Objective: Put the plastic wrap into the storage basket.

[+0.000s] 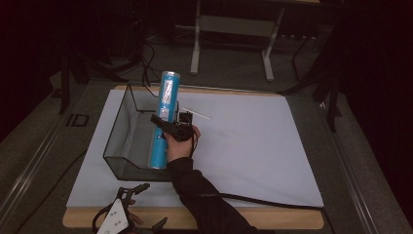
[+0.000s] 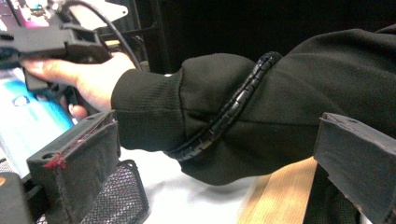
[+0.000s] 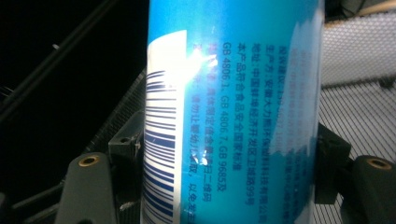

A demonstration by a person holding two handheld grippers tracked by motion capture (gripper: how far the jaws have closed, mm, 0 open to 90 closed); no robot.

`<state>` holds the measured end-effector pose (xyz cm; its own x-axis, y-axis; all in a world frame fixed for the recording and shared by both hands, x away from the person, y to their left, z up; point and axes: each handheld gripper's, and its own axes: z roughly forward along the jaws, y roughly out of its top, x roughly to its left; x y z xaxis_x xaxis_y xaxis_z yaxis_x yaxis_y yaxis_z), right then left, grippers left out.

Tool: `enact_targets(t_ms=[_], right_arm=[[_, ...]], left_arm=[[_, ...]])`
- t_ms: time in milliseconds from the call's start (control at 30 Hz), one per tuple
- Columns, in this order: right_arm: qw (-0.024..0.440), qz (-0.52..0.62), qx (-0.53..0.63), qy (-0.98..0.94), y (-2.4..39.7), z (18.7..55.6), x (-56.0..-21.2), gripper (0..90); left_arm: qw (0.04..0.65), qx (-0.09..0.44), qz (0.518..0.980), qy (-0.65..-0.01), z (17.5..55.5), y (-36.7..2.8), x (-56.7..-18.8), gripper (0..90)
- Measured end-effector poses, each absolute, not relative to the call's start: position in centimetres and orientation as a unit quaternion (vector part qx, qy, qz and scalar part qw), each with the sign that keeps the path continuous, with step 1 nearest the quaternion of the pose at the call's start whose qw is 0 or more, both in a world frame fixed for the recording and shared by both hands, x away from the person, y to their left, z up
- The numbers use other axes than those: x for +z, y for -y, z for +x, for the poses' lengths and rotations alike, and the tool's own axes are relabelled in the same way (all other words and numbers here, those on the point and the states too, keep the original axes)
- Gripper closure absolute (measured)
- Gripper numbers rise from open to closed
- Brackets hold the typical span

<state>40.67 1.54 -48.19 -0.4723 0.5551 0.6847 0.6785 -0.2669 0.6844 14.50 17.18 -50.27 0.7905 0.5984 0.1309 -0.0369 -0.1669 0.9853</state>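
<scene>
My right gripper (image 1: 163, 124) is shut on a tall blue can (image 1: 165, 97) and holds it nearly upright, its lower end inside the black mesh basket (image 1: 119, 141). In the right gripper view the can (image 3: 233, 112), with its barcode and printed text, sits squeezed between the two pads of that gripper (image 3: 229, 154), with the basket's mesh (image 3: 355, 93) behind. My left gripper (image 1: 151, 204) rests at the table's front edge, jaws wide open. Between the jaws of the left gripper (image 2: 215, 168) nothing is held; beyond them are the black sleeve (image 2: 280, 93) and the can (image 2: 28, 121).
A white mat (image 1: 253, 146) covers the wooden table (image 1: 272, 219). A thin white stick (image 1: 196, 113) lies on the mat behind the right hand. The right gripper's cable (image 1: 263, 200) trails across the front of the mat. A frame's legs (image 1: 196, 44) stand beyond the table.
</scene>
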Motion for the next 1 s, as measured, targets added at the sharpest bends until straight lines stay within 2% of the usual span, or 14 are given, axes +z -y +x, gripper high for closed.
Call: enact_targets(t_ms=[333, 433, 1000], right_arm=[[0.035, -0.547, -0.544, 0.635, -2.0, 40.8, -49.5, 31.3], [0.043, -0.558, -0.532, 0.635, -2.0, 41.0, -49.9, 31.1], [0.041, -0.579, -0.465, 0.669, -3.0, 41.9, -49.6, 30.3]], left_arm=[[0.614, 0.259, 0.720, -0.195, 14.5, -17.1, -50.3, 1.1], [0.613, 0.259, 0.721, -0.193, 14.5, -17.1, -50.3, 1.1], [0.610, 0.257, 0.725, -0.192, 14.6, -17.0, -50.3, 1.1]])
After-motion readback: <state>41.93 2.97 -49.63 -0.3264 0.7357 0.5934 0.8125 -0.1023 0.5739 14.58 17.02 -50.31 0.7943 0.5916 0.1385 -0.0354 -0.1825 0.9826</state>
